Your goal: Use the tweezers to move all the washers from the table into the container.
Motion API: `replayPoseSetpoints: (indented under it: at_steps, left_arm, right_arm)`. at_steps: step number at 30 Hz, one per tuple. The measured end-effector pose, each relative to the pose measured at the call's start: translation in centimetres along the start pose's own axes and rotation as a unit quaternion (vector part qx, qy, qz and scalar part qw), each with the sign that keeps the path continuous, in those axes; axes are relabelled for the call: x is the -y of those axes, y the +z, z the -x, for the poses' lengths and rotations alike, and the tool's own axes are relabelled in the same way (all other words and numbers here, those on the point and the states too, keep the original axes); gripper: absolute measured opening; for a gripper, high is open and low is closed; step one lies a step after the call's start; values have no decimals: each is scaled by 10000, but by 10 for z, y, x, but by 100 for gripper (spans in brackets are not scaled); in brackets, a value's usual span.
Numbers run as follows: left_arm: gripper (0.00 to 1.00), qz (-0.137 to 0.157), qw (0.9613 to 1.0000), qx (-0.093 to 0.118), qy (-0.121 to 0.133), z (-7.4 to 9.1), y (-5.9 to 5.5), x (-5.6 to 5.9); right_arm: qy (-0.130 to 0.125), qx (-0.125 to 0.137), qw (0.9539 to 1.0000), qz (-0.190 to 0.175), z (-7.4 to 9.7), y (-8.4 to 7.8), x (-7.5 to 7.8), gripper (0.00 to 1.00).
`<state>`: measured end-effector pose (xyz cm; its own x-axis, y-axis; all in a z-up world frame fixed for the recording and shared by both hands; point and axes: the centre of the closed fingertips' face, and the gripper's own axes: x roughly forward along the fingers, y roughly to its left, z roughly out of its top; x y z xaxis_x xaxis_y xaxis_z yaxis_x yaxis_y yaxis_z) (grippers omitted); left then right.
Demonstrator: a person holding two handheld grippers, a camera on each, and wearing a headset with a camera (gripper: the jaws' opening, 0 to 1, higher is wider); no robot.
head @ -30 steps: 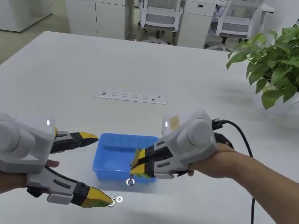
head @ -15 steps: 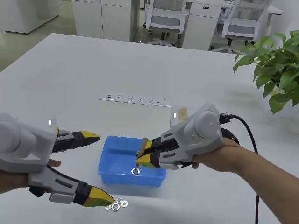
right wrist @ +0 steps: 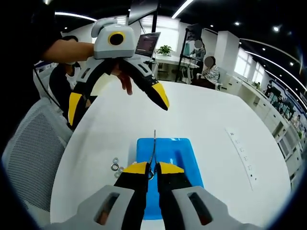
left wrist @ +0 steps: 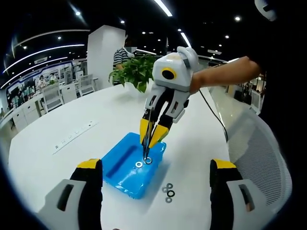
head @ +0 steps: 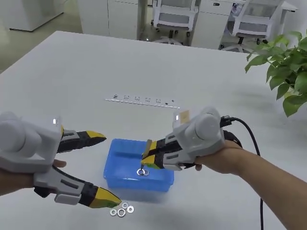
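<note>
A blue container [head: 115, 168] sits on the white table between my two grippers. My right gripper [head: 152, 160] is shut on metal tweezers [head: 145, 155], which point down into the container. A washer [head: 142, 172] hangs at the tweezers' tip, low over the container floor. In the left gripper view the tweezers [left wrist: 145, 143] end just above two washers [left wrist: 139, 164] in the container [left wrist: 120, 167]. A small cluster of washers [head: 122, 210] lies on the table in front of the container. My left gripper [head: 103, 167] is open beside the container's left wall, its lower jaw close to the loose washers.
A white power strip [head: 144, 101] lies flat on the table beyond the container. A potted plant [head: 285, 72] stands at the far right. Office chairs [head: 172, 19] stand behind the table's far edge. A black cable [head: 249, 139] trails from my right gripper.
My right gripper has carried the tweezers and washer from the container's front wall to above its inside. The left gripper has stayed open in place.
</note>
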<state>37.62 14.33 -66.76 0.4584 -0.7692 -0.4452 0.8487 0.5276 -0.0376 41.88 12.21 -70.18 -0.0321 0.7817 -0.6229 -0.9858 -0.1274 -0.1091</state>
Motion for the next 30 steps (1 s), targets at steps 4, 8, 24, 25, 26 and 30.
replayPoseSetpoints:
  at_steps: [4, 8, 24, 25, 26, 30]
  left_arm:
    - [95, -50, 10000, 42, 8, -3, 3, -4]
    - [93, -70, 10000, 31, -31, -7, 3, -7]
    - [59, -461, 9987, -88, -206, -31, 8, -23]
    - [57, -499, 9985, -102, -215, -33, 9, -25]
    - [55, -525, 9983, -105, -220, -35, 10, -25]
    - [46, -620, 9976, -102, -292, -42, 14, -27]
  right_arm:
    - [19, -25, 10000, -14, -5, -4, 3, 8]
    - [78, -70, 9999, -36, -10, -9, 3, 8]
    - [207, -202, 9995, -133, -22, -29, 8, 8]
    - [213, -203, 9995, -128, -22, -29, 8, 8]
    - [223, -210, 9994, -129, -23, -30, 7, 8]
    - [266, -239, 9993, -113, -25, -33, 6, 8]
